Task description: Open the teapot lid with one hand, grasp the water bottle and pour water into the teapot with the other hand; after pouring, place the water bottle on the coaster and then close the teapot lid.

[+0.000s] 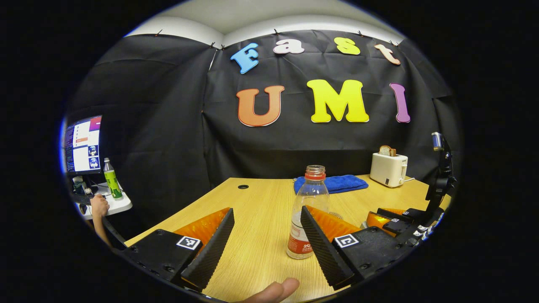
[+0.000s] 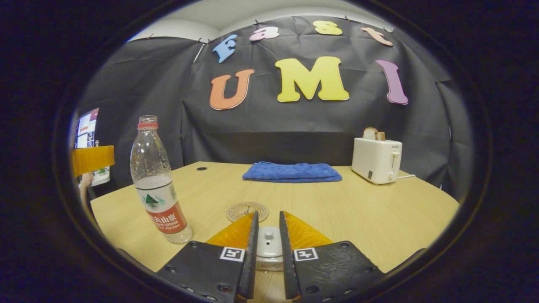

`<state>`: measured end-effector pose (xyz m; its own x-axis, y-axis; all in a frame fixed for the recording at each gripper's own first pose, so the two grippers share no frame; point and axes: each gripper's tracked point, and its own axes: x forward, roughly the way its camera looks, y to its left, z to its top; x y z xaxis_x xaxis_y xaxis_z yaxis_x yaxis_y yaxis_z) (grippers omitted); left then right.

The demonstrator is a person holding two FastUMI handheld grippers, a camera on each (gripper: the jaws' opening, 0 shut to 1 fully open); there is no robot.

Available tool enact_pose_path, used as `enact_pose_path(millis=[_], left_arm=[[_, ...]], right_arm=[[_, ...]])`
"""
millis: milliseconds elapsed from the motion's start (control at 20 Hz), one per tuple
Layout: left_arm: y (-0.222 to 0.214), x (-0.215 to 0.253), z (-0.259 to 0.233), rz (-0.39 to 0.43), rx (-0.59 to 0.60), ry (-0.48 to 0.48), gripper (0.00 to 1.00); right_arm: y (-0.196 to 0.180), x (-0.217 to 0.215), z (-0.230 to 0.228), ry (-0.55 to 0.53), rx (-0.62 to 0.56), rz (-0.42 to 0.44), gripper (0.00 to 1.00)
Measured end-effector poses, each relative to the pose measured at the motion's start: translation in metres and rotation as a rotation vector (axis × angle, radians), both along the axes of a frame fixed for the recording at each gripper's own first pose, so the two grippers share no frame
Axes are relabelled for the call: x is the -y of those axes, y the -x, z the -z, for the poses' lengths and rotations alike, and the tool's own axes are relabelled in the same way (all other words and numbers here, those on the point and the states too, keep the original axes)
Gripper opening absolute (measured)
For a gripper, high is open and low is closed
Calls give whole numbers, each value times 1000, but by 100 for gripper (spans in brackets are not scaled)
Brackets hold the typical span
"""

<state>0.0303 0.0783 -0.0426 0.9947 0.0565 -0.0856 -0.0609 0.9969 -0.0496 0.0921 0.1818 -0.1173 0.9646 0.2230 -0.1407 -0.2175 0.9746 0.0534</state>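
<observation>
The right gripper [image 2: 267,235] pinches the teapot lid's knob [image 2: 268,234] just in front of the coaster [image 2: 240,209], while the left gripper [image 1: 266,233] stands spread wide, the upright uncapped water bottle [image 1: 310,202] just beyond its right finger, left of the coaster.

In your right gripper view, the water bottle [image 2: 158,185] stands upright on the table [image 2: 379,219] at the left. The coaster [image 2: 247,211] lies right of it, just beyond the teapot lid [image 2: 268,246]. Behind the coaster, the folded towel [image 2: 292,172] lies near the far edge, with the toaster [image 2: 377,160] to its right.
</observation>
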Motion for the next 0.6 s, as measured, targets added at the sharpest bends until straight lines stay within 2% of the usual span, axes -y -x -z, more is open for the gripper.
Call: enact_pose_path(millis=[200,250,300,400,600], left_arm=[[0,0,3,1,-10,17,99],[-1,1,2,6,-9,21,99],[-1,3,1,10,-6,20,99],[-2,6,1,22,0,10,99],[-1,15,4,60,-8,9,99]], right_arm=[[0,4,2,0,-26,-1,7],[0,4,5,-3,-26,-4,7],[-1,5,0,-7,-21,-1,1],[1,11,-1,15,-7,-1,1],[3,24,-11,-14,0,-2,0]])
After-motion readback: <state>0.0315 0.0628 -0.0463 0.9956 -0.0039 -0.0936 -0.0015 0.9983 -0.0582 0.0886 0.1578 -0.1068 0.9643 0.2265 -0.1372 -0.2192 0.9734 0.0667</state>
